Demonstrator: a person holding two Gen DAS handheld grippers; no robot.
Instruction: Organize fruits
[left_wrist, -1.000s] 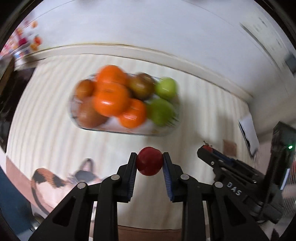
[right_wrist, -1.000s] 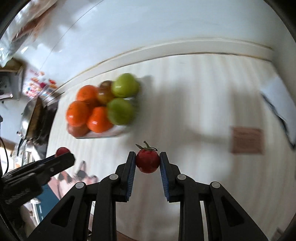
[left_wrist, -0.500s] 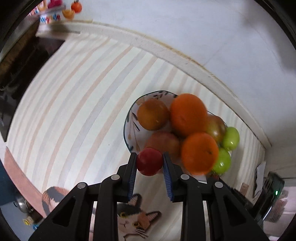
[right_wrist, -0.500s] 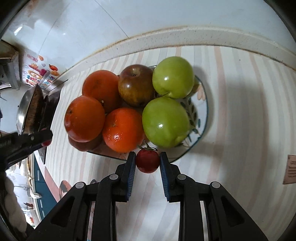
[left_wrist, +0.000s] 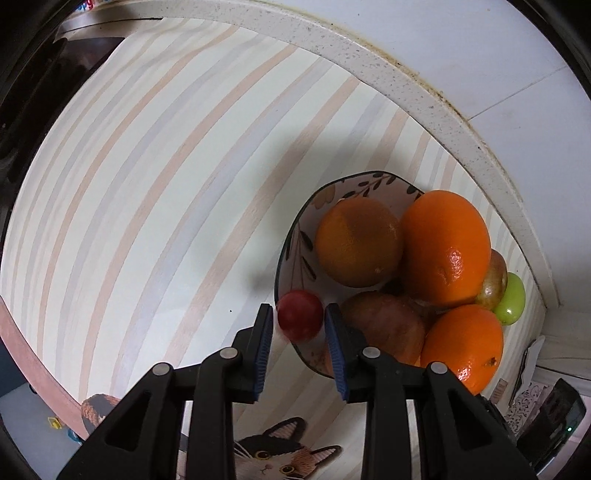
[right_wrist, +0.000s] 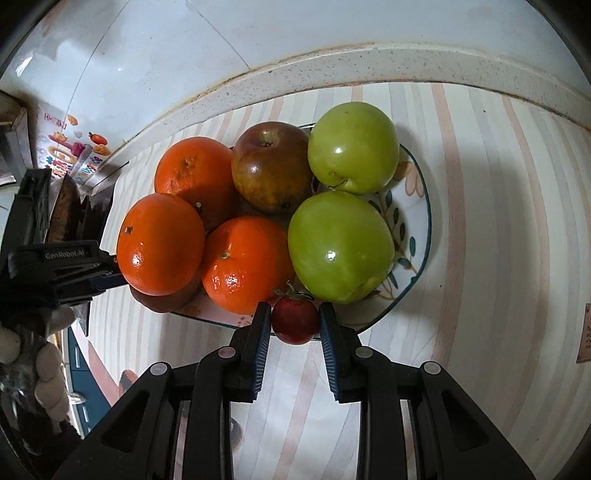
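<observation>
A patterned bowl (right_wrist: 417, 206) holds oranges (right_wrist: 160, 243), green apples (right_wrist: 340, 245) and a dark red apple (right_wrist: 271, 166). My right gripper (right_wrist: 294, 321) is shut on a cherry tomato (right_wrist: 294, 320) with a green stem, held at the bowl's near rim. My left gripper (left_wrist: 299, 321) is shut on a second red cherry tomato (left_wrist: 299, 319), held over the left rim of the bowl (left_wrist: 295, 236). Oranges (left_wrist: 443, 247) and a brownish apple (left_wrist: 384, 325) fill it. The left gripper body (right_wrist: 62, 269) shows at the left edge of the right wrist view.
The bowl stands on a striped mat (left_wrist: 147, 184) near a speckled counter edge (left_wrist: 406, 88) and white tiled wall. A cat picture (left_wrist: 273, 458) is on the mat near me. A dark stove area (left_wrist: 48, 85) lies at far left. A dark device (left_wrist: 550, 432) sits at right.
Both grippers have moved closer to the bowl with their tomatoes. The left one now sits over the bowl's left rim, the right one at its near rim.
</observation>
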